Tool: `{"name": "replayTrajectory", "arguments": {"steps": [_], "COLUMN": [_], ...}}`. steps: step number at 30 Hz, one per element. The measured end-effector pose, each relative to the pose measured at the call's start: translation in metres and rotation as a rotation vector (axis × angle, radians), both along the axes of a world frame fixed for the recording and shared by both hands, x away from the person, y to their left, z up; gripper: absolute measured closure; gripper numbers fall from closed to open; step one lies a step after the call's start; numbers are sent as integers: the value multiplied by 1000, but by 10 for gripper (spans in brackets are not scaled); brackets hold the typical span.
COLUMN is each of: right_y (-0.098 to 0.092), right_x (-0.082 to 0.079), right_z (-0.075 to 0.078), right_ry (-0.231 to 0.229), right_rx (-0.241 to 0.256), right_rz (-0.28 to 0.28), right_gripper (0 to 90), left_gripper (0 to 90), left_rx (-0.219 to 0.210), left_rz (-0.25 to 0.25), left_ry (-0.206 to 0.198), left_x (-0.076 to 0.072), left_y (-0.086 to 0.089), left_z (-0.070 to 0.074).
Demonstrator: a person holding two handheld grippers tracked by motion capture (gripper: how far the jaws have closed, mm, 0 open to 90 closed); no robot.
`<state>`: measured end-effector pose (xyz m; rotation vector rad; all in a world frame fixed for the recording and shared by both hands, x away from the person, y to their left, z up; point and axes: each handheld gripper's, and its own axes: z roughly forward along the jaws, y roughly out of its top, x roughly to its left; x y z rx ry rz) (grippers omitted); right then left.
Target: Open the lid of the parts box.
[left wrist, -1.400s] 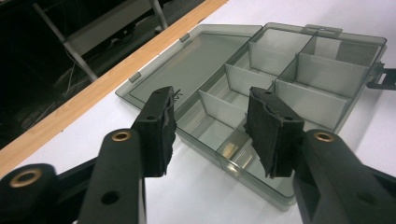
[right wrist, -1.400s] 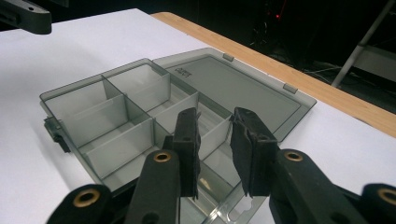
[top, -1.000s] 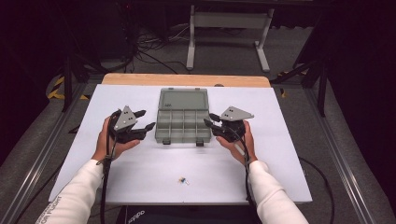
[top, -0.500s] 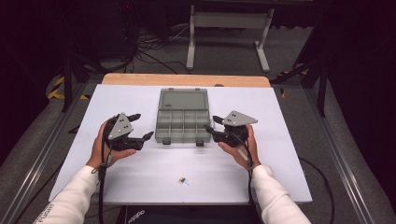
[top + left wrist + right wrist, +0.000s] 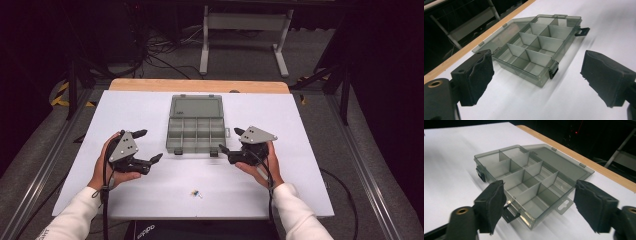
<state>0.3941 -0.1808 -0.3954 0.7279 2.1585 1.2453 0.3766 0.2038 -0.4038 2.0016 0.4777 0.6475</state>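
Both grippers, left [image 5: 148, 146] and right [image 5: 231, 142], hang wide open and empty on either side of the open organizer box [image 5: 196, 131] mid-desk [image 5: 300, 150]. Its light plastic could skid or tip if one gripper pushes first.

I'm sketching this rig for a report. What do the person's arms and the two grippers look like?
Both arms wear white long sleeves. The left gripper and right gripper are black, each topped with a grey three-cornered plate dotted with small holes. Their jaws carry black fabric-like pads, frayed at the edges. A black cable trails from each.
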Motion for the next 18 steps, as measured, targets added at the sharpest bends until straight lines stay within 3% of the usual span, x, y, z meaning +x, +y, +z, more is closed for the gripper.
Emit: {"name": "replayTrajectory", "arguments": {"steps": [10,18], "right_y": [-2,-2], "right_x": [-15,-28], "right_z": [-5,-12], "right_ry": [15,43], "right_rx": [-19,-23], "right_rz": [12,41], "right_gripper": [160,160], "left_gripper": [68,64], "left_rx": [3,20], "left_rz": [-23,-40], "left_ry": [5,20], "left_x": [-14,-25], "left_y": [6,11], "left_z": [-3,-10]}}
